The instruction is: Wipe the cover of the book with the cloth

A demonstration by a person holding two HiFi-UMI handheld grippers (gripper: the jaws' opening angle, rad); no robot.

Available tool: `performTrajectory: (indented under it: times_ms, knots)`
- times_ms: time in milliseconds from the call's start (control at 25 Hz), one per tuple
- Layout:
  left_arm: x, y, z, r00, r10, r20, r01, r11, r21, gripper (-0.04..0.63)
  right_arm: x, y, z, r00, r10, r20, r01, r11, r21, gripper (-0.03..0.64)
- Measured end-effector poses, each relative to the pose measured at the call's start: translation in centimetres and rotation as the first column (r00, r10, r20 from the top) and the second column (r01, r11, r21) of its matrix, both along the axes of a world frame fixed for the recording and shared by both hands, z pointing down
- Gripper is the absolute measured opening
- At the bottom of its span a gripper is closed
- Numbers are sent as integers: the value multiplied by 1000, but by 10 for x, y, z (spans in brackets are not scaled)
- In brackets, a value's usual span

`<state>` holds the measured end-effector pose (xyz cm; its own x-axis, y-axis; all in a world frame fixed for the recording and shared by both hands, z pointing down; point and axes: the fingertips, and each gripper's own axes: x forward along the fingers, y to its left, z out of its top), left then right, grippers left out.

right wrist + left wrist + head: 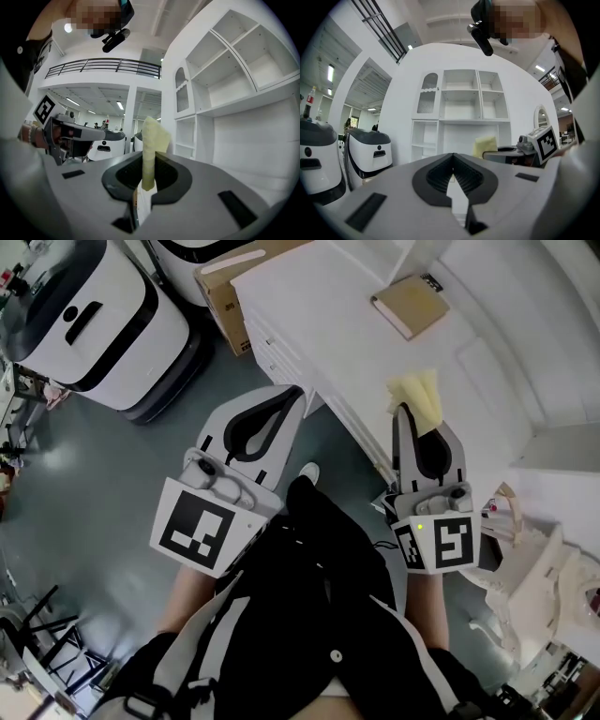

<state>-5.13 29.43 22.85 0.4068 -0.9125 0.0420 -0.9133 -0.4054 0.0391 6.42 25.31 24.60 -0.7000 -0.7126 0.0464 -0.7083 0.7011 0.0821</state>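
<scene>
- Cloth (152, 140): pale yellow folded strip. Its long axis runs along the jaws and it sticks out past them toward the white surface (319, 324).
- Right hand-held gripper (146, 174) pinches the cloth's lower end, which is partly hidden between the jaws.
- Left hand-held gripper (453, 165): jaws together, empty.
- Book (410, 306): tan cover up, flat on the surface, well apart from the cloth. Cover detail is too small to read.
</scene>
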Motion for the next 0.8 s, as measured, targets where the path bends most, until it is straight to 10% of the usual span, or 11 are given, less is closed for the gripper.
performTrajectory:
  times_ms: [800]
  knots:
    - [10, -156, -16, 997, 75, 11, -76, 997, 9, -2, 11, -139, -13, 997, 69, 20, -69, 998, -7, 35]
